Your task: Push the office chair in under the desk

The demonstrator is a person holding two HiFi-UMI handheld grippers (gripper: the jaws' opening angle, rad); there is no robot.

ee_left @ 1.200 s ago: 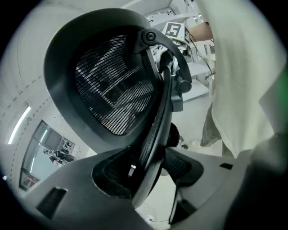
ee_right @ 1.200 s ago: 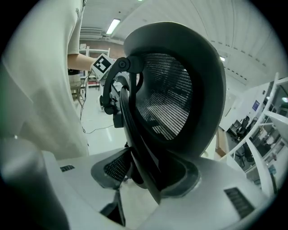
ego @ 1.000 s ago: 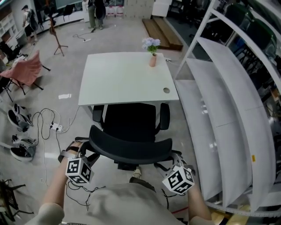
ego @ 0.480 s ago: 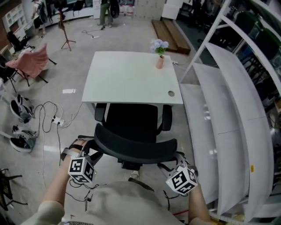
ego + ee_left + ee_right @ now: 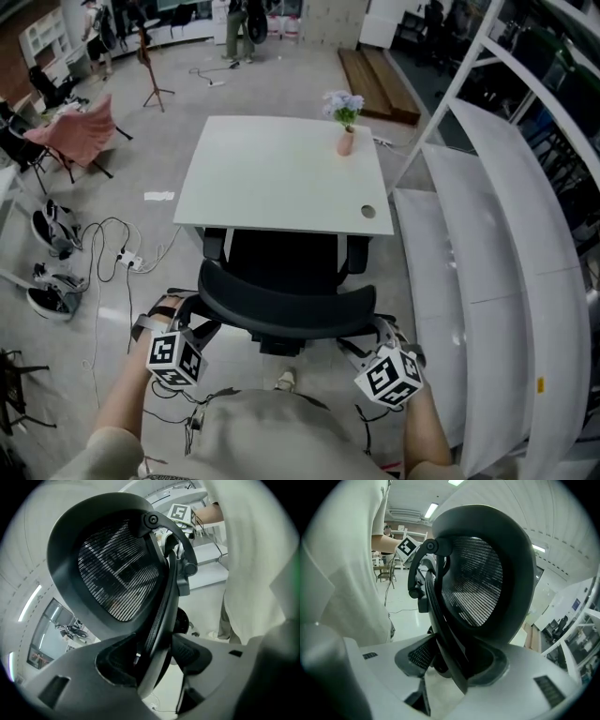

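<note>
Head view: my left gripper [image 5: 194,325] and right gripper [image 5: 368,339] clamp the backrest of the office chair [image 5: 281,305]. Its seat sits partly under the desk [image 5: 281,173].

No readable text, brand or number anywhere.

- Marker cube [image 5: 174,359] on left gripper [image 5: 197,326], near left: black-and-white square code only, no letters.
- Marker cube [image 5: 387,377] on right gripper [image 5: 361,342], near right: same kind of code, different pattern.
- Yellow tag [image 5: 539,384] on the shelf edge, right: too small to read.
- Blue sign [image 5: 575,604] on a far wall, right gripper view: print too small to make out.
- Office chair [image 5: 281,281]: no legible mark on the mesh back or frame.
</note>
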